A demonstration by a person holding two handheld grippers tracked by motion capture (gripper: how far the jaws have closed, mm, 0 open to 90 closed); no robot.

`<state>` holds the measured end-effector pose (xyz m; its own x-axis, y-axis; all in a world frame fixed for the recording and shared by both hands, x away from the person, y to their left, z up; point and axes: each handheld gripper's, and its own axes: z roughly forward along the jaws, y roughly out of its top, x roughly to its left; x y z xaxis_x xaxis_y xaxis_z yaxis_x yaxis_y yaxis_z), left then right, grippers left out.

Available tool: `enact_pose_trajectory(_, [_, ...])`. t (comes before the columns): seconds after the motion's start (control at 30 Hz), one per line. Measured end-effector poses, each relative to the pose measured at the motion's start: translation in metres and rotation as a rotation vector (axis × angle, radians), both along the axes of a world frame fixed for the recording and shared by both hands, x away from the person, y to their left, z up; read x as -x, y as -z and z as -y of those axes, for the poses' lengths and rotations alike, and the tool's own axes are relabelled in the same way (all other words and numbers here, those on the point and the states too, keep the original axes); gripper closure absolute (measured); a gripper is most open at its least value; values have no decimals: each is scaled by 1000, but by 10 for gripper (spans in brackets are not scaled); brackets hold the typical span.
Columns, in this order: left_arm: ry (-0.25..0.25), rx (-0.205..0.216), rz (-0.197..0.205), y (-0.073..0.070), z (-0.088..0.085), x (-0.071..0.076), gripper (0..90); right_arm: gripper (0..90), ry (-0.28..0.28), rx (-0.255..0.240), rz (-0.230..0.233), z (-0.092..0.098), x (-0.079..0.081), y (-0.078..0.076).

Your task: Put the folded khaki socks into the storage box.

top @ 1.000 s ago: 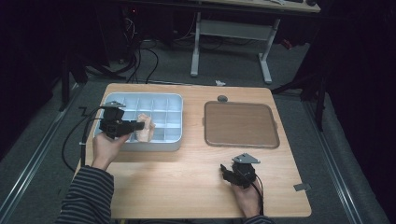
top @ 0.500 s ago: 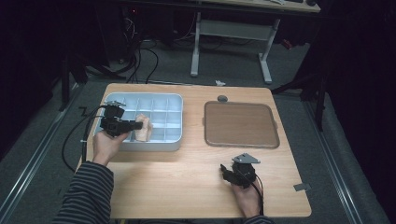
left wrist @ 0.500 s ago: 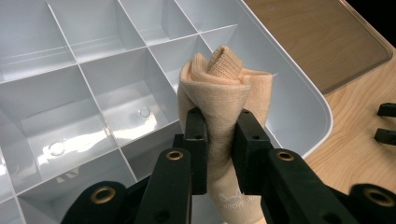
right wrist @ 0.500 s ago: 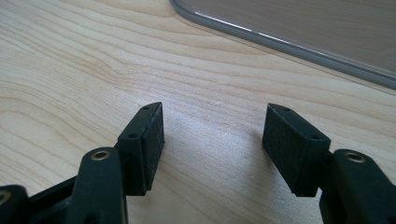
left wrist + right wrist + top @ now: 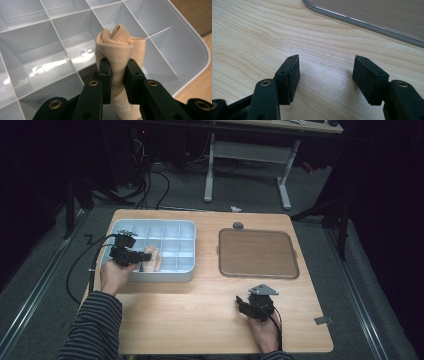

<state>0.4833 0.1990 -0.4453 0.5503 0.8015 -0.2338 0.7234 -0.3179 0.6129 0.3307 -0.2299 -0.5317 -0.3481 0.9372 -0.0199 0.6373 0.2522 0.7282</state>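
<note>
Our left hand-held gripper (image 5: 117, 75) squeezes a soft, rolled-up tan cloth (image 5: 120, 50) between its black pads. We hold the cloth over the grey plastic box (image 5: 187, 275), which is split into many little square cups with shiny floors. Our right hand-held gripper (image 5: 325, 75) rests with jaws wide apart on the smooth wooden table (image 5: 200, 320), near a flat brown tray (image 5: 257, 252).

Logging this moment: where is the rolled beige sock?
High view, table's left: the rolled beige sock is clamped in the left gripper over the divided tray.
</note>
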Motion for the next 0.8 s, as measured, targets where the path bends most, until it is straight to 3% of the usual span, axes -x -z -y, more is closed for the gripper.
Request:
enact_pose_trajectory(0.33, [2,-55,-18,7,5,-3,779,389,0,0,0,0,0,0])
enact_pose_trajectory(0.8, [1,-78,-66,12,7,-7,782,389,0,0,0,0,0,0])
